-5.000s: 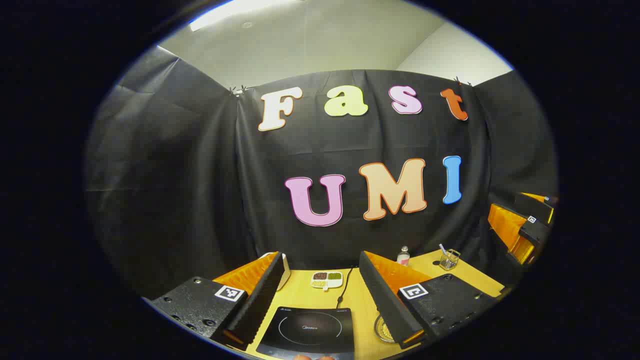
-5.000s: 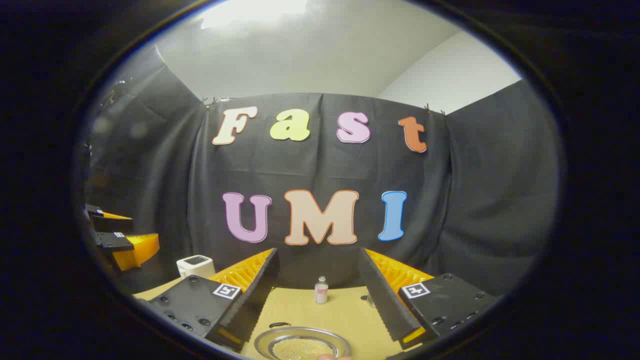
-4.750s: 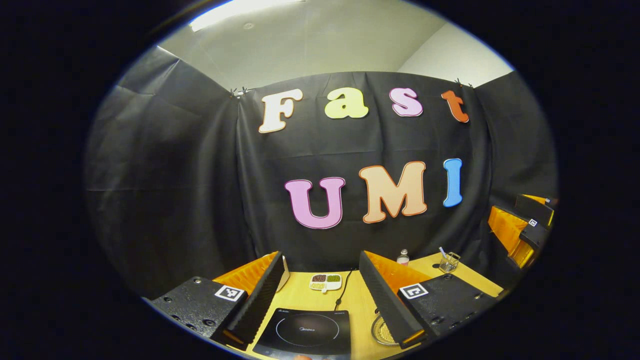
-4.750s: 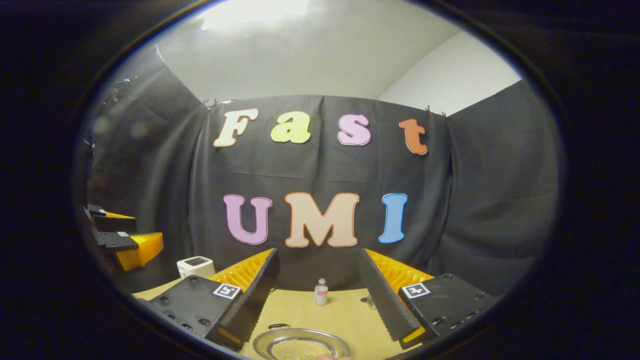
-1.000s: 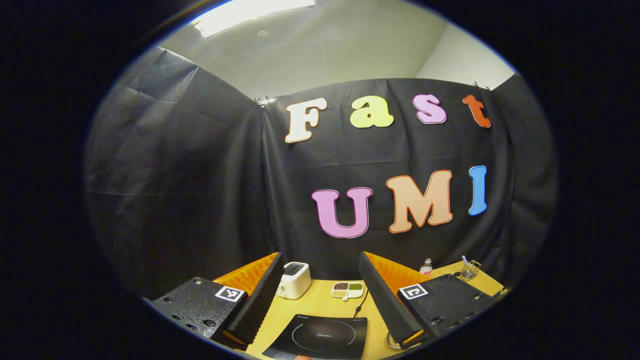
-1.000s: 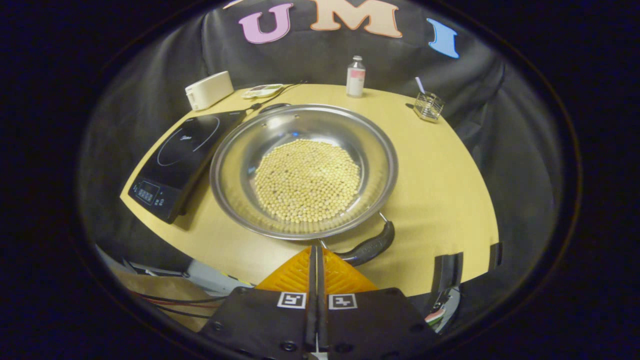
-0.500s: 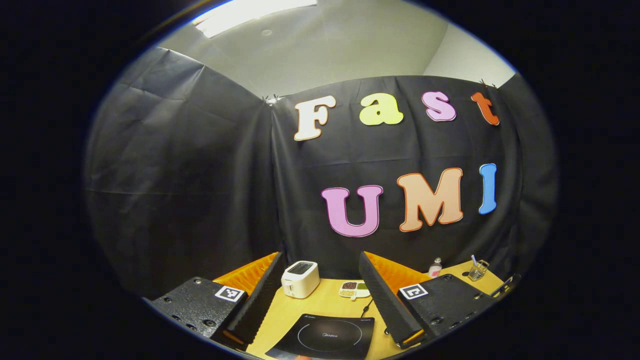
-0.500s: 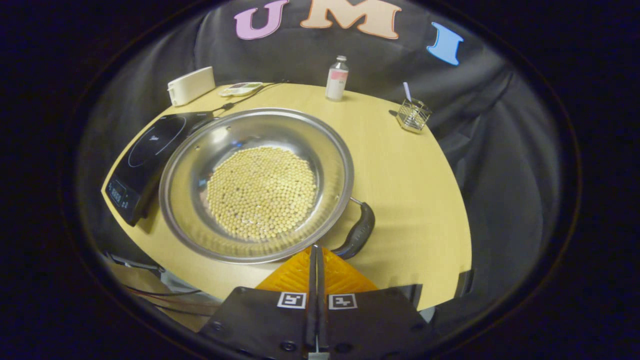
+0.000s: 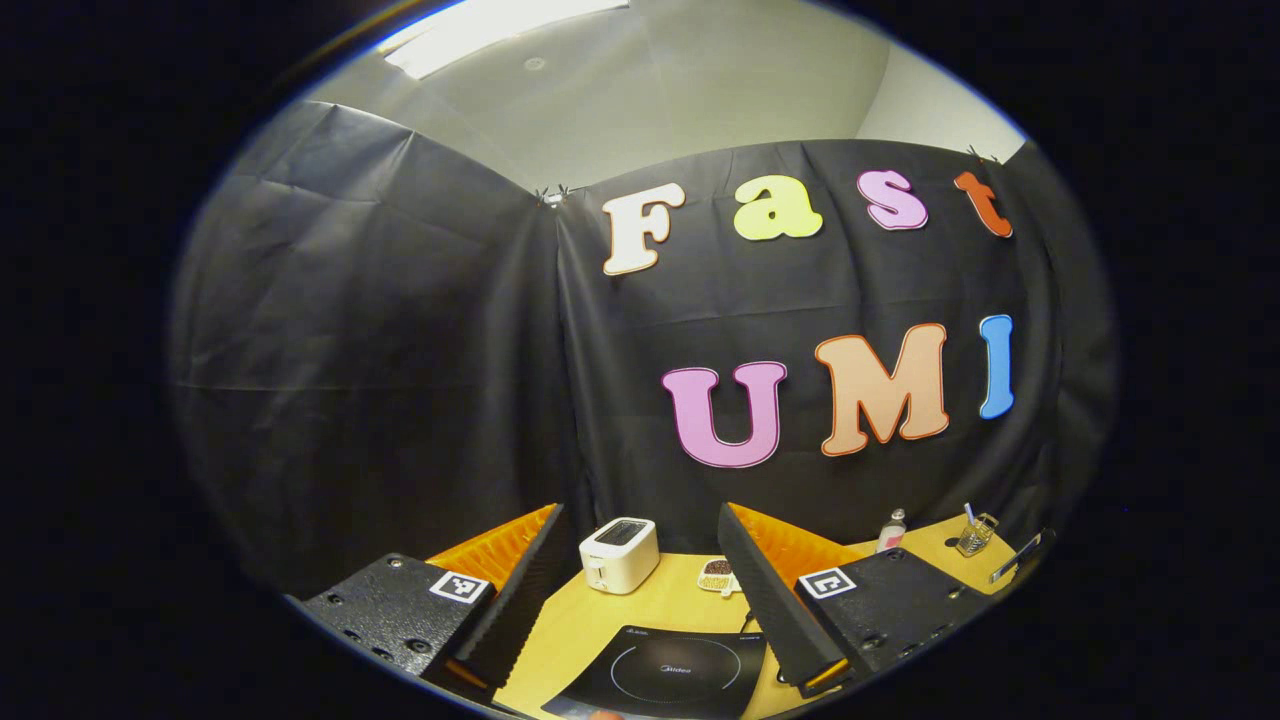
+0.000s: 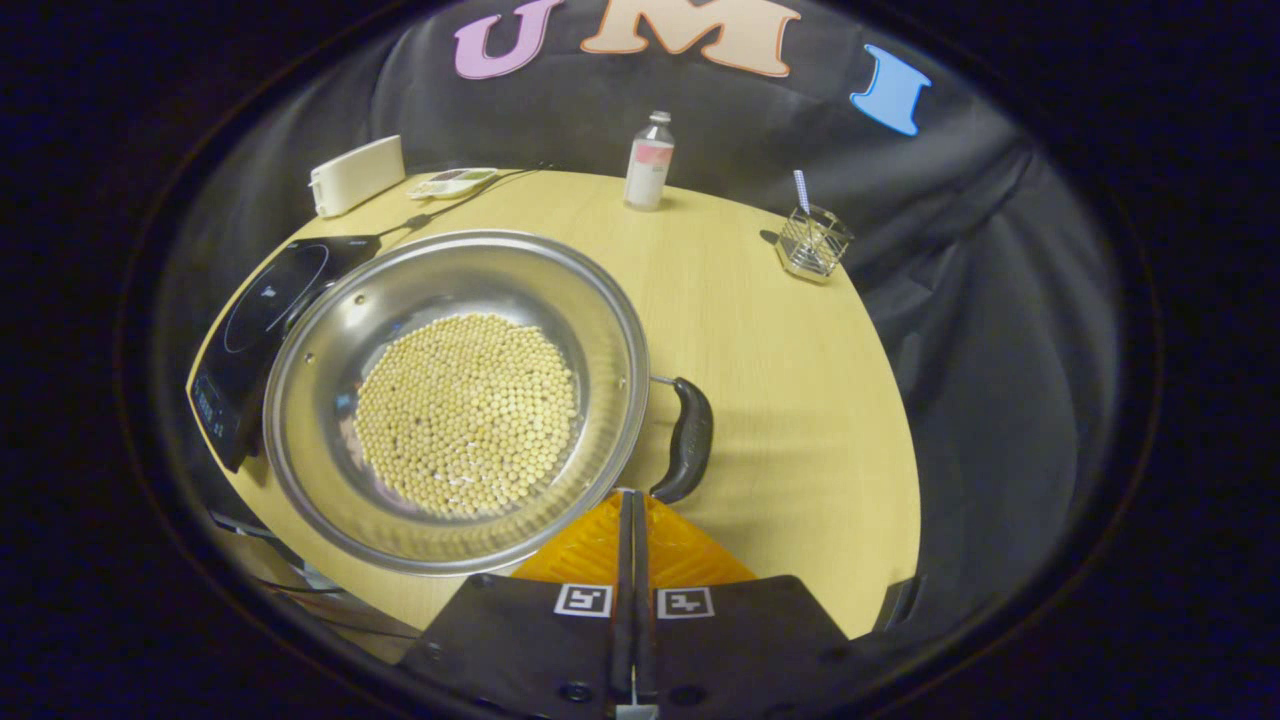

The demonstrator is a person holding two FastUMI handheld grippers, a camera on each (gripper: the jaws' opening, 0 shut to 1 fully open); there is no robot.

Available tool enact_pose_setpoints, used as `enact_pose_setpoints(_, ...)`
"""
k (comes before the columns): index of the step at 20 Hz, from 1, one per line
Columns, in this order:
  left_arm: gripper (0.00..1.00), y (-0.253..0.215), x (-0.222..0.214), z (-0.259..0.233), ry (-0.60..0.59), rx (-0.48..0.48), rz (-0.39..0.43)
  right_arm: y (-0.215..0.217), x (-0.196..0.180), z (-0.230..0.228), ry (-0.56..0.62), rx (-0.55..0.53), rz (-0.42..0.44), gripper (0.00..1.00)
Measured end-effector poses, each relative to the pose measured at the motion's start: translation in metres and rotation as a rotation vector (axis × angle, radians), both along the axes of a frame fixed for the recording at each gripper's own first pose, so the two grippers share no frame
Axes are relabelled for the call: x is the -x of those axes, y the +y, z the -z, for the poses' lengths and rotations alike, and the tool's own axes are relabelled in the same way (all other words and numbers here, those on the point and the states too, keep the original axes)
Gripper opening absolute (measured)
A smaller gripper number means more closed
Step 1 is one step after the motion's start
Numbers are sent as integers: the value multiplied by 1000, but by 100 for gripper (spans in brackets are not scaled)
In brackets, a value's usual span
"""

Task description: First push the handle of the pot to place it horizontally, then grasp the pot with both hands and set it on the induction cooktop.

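L gripper (image 9: pixel 640 600) wide; R gripper (image 10: pixel 628 500) closed.

bare table (image 10: pixel 800 400) right of pot (image 10: pixel 450 400), cooktop (image 10: pixel 255 310) crowding its left

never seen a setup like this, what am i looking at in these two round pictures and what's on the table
A person holds a two-finger claw in each hand, and a fisheye camera rides on each one, looking forward along its fingers.

The left gripper view looks level across the booth. The left claw is open and holds nothing. Beyond it are a white toaster and the black induction cooktop.

The right gripper view looks down on the yellow table. The right claw is shut, its tip near the black handle of a steel pot holding yellow beans. The pot sits beside the cooktop. Further back stand a small bottle and a wire holder.
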State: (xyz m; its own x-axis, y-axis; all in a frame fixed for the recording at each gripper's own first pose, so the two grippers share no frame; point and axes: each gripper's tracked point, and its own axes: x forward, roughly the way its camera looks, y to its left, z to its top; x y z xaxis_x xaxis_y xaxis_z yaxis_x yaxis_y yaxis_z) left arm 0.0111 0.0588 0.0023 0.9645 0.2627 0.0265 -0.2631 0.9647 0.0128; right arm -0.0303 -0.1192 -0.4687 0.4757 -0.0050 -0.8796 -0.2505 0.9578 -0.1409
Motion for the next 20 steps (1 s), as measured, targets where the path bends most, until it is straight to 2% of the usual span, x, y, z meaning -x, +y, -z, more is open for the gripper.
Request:
enact_pose_setpoints(6, 97, -24, -16, 17, 39, 18, 51, -5, 4, -3, 4, -9, 20, 3)
enact_pose_setpoints(7, 99, -27, -18, 21, 49, 23, 62, -6, 6, -5, 1, -11, 27, 3)
enact_pose_setpoints(11, 97, -46, -30, 43, 104, 54, 107, -17, 4, -22, -38, -43, 87, 3)
enact_pose_setpoints(14, 99, -63, -39, 66, 165, 83, 154, -21, -2, -35, -72, -67, 126, 3)
enact_pose_setpoints(20, 98, -104, -55, 135, 337, 146, 258, -16, -21, -52, -142, -106, 136, 6)
